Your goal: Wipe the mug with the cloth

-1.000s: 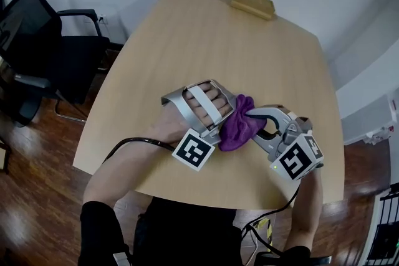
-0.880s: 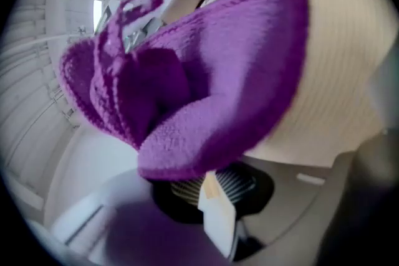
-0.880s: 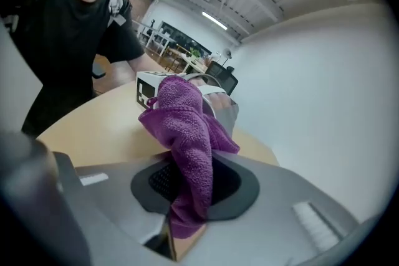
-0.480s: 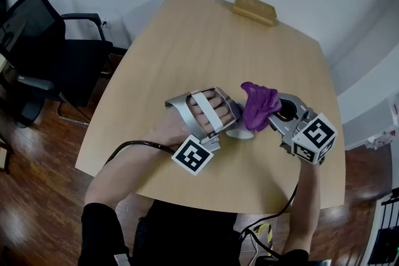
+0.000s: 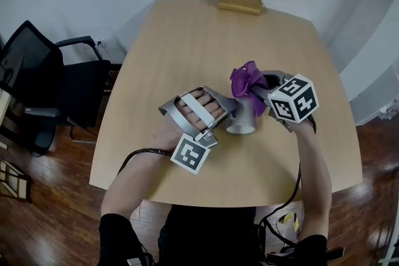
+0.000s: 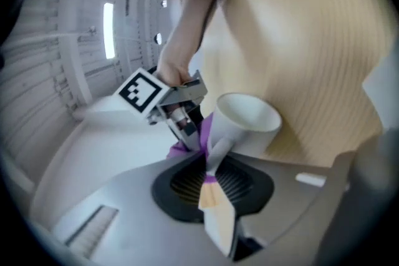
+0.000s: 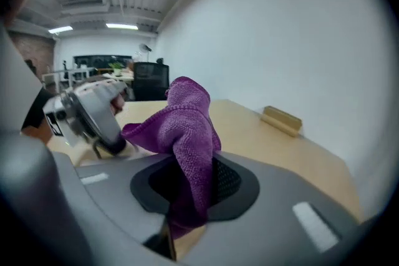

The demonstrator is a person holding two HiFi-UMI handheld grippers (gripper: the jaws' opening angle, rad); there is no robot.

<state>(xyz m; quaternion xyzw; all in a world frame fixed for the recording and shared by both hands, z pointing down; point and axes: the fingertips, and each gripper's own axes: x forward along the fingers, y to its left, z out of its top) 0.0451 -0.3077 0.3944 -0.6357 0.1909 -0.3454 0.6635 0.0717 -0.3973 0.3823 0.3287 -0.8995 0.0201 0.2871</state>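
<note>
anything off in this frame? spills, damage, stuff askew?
Nothing spilled or damaged. The mug is tipped rather than upright, but the left claw grips its handle, so that looks deliberate. The right claw holds the cloth bunched beside it.

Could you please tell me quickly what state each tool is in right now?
Left tool: closed on the white mug, gripping its handle.
Right tool: closed on the purple cloth.
</note>
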